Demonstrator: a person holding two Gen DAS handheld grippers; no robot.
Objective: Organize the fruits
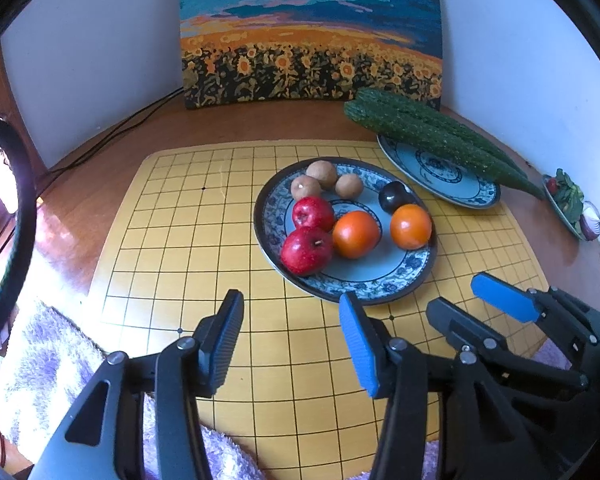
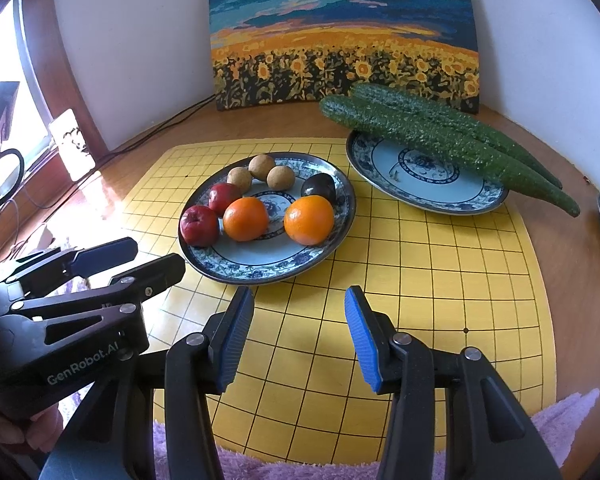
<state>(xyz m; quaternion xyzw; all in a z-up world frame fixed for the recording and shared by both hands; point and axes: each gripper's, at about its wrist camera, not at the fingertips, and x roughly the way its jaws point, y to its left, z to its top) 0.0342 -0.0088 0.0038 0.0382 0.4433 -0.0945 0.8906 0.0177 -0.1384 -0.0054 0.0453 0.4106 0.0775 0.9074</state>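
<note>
Sitting on a blue-patterned plate (image 2: 336, 236) mid-board are two apples (image 2: 199, 225), two oranges (image 2: 309, 219), a plum (image 2: 318, 188) and three brown fruits (image 2: 262, 167). Cucumbers (image 2: 440, 136) lie across the far-right plate (image 2: 432, 196). Left gripper (image 1: 290, 344) and right gripper (image 2: 298, 338) hover over the Go board (image 2: 440, 280) near edge, jaws wide apart, holding nothing.

Glossy blue-patterned ceramic plate (image 2: 342, 188) at twelve o'clock gleams; shiny red apples (image 2: 199, 226), matt brown round fruits (image 2: 281, 178). Rough, bumpy dark-green cucumbers (image 2: 440, 132) at one o'clock. Fluffy purple cloth (image 2: 560, 416) at five o'clock, polished wooden tabletop (image 2: 572, 264).
</note>
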